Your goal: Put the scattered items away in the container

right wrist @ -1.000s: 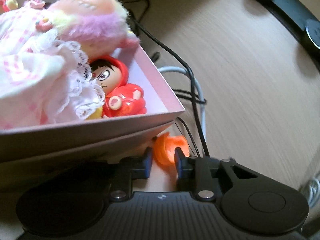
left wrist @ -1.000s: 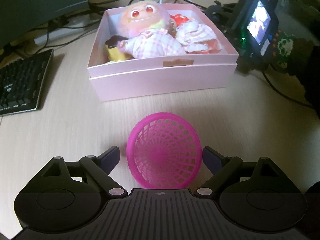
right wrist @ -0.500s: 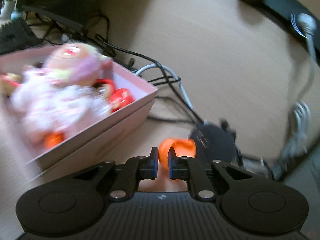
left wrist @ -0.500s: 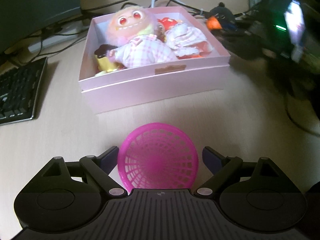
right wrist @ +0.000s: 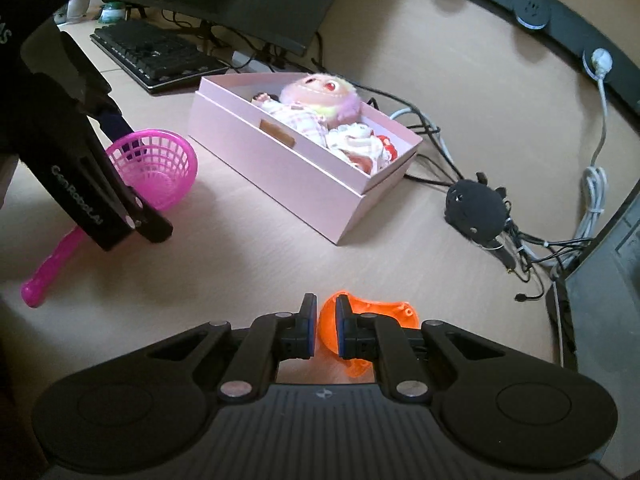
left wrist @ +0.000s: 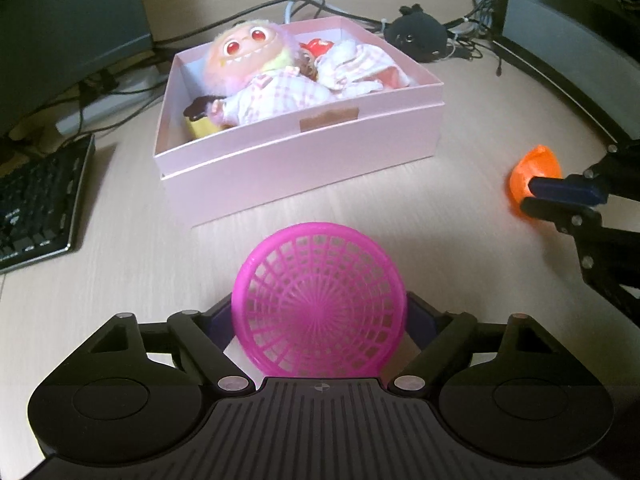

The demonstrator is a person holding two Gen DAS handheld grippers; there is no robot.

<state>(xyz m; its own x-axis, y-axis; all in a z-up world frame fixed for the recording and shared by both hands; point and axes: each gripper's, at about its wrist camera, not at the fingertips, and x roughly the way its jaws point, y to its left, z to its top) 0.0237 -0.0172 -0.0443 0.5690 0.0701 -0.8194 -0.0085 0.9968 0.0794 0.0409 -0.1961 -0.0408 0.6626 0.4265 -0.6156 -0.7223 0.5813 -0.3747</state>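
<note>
A pink mesh scoop (left wrist: 320,308) with a long handle (right wrist: 52,268) sits between the fingers of my left gripper (left wrist: 320,316). The jaws are closing, and the pads touch both sides of the scoop's rim. My right gripper (right wrist: 324,328) is shut on a small orange plastic toy (right wrist: 372,312) and holds it above the table, right of the pink box (left wrist: 300,136). The left wrist view shows the same right gripper (left wrist: 530,196) and orange toy (left wrist: 536,168) at its right edge. The open box (right wrist: 280,152) holds a fluffy plush doll (left wrist: 248,52), a checked doll dress and a red figure.
A black keyboard (left wrist: 36,200) lies left of the box, below a dark monitor. A black plush toy (right wrist: 476,208) sits in a tangle of cables behind the box's right corner. A white cable (right wrist: 596,184) and a dark socket rail (right wrist: 532,12) run along the right.
My right gripper closed on the orange toy behind the box and carried it out to the front right. My left jaws narrowed onto the pink scoop, and the left view rolled slightly.
</note>
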